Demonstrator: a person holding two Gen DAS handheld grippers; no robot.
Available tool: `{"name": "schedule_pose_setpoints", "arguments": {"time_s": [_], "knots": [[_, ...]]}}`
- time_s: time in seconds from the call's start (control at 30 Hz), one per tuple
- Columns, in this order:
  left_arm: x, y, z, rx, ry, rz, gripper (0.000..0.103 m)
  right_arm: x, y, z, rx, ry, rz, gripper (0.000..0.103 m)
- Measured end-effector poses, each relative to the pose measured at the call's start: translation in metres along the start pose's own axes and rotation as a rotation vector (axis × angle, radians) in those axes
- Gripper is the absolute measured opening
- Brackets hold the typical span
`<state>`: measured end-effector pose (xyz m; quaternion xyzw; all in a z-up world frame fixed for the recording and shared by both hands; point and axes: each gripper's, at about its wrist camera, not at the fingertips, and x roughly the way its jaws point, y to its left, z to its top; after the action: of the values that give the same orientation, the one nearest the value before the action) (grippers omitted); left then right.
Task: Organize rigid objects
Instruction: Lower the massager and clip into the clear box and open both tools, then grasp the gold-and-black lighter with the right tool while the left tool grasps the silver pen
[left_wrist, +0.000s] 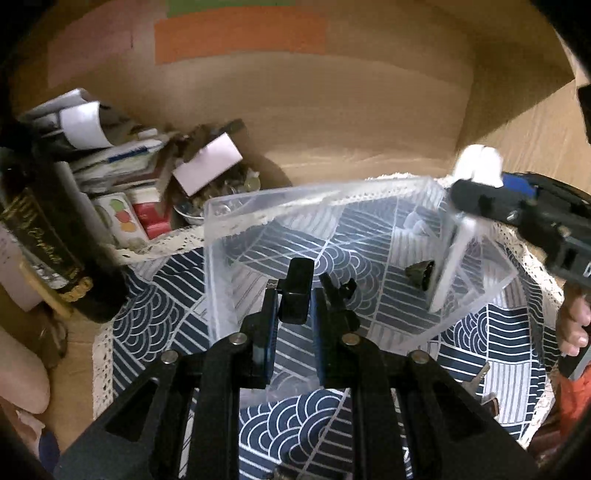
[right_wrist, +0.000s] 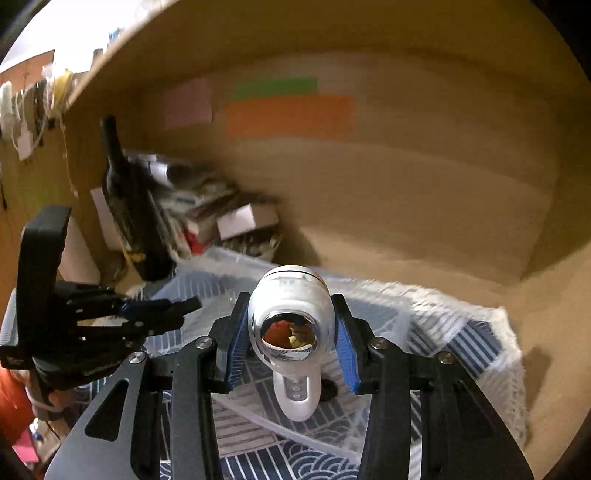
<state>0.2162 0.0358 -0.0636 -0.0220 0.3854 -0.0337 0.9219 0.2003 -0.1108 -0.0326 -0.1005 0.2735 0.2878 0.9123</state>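
Clear bin (left_wrist: 258, 206) on patterned cloth (left_wrist: 155, 317), wooden desk (left_wrist: 332, 122).

A lived-in home corner, most likely a desk or shelf nook in a private room.

Warm light is falling on a wooden surface (left_wrist: 369, 122) with wooden walls rising behind it, where coloured sticky notes (left_wrist: 240, 33) are hanging at the top of the frame. At the left, a dark wine bottle (left_wrist: 44, 236) is standing beside a messy pile of papers and small boxes (left_wrist: 122, 173). A blue patterned cloth with lace edging (left_wrist: 147, 317) is lying under a clear plastic box (left_wrist: 295, 206).
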Motion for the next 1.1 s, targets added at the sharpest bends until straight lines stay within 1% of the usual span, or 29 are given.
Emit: {"name": "schedule_pose_setpoints", "arguments": {"time_s": [0.03,0.17,0.27,0.33,0.47,0.57,0.63,0.7,0.8,0.87,0.9,0.93,1.0,1.03,1.1], "knots": [[0.003,-0.001,0.000,-0.008,0.030,0.000,0.016,0.008,0.001,0.000,-0.005,0.020,0.009,0.039],[0.013,0.000,0.001,-0.007,0.051,-0.002,0.016,0.026,0.006,0.003,-0.033,0.060,0.012,0.039],[0.018,0.002,0.000,-0.013,0.065,-0.005,0.016,0.046,0.010,0.001,-0.056,0.106,0.002,0.039],[0.018,0.001,0.000,-0.007,0.062,0.012,0.016,0.055,0.013,-0.001,-0.074,0.122,-0.022,0.039],[0.016,0.000,0.002,-0.003,0.062,0.007,0.017,0.065,0.012,-0.001,-0.064,0.158,-0.010,0.040],[0.007,-0.001,0.001,-0.008,0.052,0.003,0.023,0.067,0.012,-0.002,-0.057,0.166,-0.023,0.040],[-0.002,-0.003,0.001,-0.006,0.034,0.010,0.031,0.060,0.013,-0.004,-0.053,0.155,-0.026,0.040],[-0.013,-0.005,0.001,-0.002,0.010,0.020,0.036,0.051,0.015,-0.004,-0.053,0.139,-0.029,0.041],[-0.029,-0.007,0.001,0.003,-0.017,0.023,0.039,0.037,0.017,-0.002,-0.048,0.115,-0.032,0.042],[-0.040,-0.008,0.001,0.002,-0.036,0.030,0.045,0.026,0.021,-0.002,-0.049,0.094,-0.033,0.042],[-0.047,-0.008,-0.001,0.000,-0.048,0.037,0.051,0.020,0.022,-0.003,-0.051,0.083,-0.035,0.043],[-0.053,-0.008,-0.003,-0.002,-0.060,0.046,0.056,0.013,0.023,-0.003,-0.052,0.073,-0.036,0.046],[-0.066,-0.008,-0.009,-0.005,-0.078,0.061,0.059,-0.004,0.026,-0.006,-0.054,0.042,-0.036,0.052],[-0.068,-0.008,-0.012,-0.007,-0.080,0.065,0.060,-0.013,0.028,-0.008,-0.057,0.027,-0.037,0.055],[-0.076,-0.006,-0.020,-0.015,-0.080,0.074,0.061,-0.025,0.030,-0.011,-0.057,0.007,-0.039,0.058]]}}
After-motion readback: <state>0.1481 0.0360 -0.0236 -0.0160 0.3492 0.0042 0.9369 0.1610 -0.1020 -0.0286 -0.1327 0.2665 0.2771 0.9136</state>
